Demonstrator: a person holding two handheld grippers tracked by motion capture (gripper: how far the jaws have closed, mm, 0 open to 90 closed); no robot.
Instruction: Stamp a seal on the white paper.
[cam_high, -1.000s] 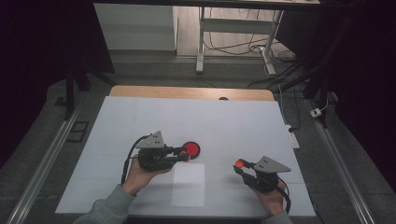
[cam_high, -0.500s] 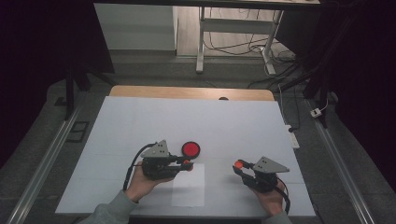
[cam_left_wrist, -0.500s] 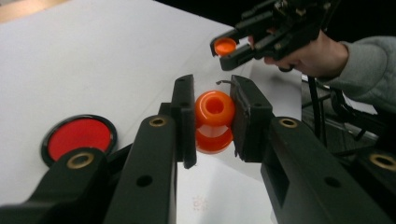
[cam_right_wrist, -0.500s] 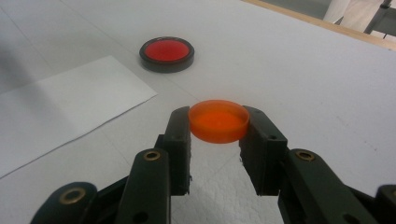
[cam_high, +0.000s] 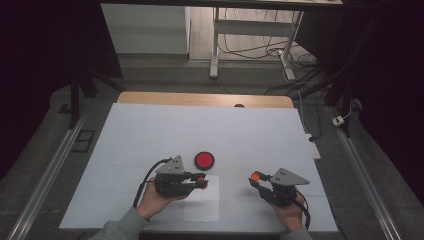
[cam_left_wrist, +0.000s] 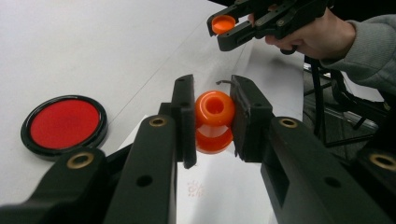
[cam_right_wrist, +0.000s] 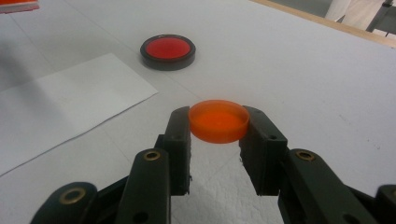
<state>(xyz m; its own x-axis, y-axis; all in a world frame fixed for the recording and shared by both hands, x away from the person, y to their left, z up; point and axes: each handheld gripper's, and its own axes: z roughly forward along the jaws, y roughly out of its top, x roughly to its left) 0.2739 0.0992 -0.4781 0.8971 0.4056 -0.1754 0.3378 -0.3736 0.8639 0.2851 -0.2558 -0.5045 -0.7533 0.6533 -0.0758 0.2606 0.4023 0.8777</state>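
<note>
Left claw (cam_left_wrist: 212, 119) clenches an orange stamp (cam_left_wrist: 214, 120); right claw (cam_right_wrist: 215, 129) clenches its orange cap (cam_right_wrist: 218, 120).

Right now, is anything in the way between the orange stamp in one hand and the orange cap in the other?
Nothing visible: bare white table between the orange knobbed stamp and shallow orange cap.

Readable text: none can be made out.
Paper sheet (cam_left_wrist: 219, 186): a faint reddish mark is seen in the left gripper view; it is too blurred to be read.
Red disc (cam_left_wrist: 64, 123): no lettering is shown.
Orange cap (cam_right_wrist: 218, 120): no marking is shown.
Orange stamp (cam_left_wrist: 214, 120): no label is seen.
</note>
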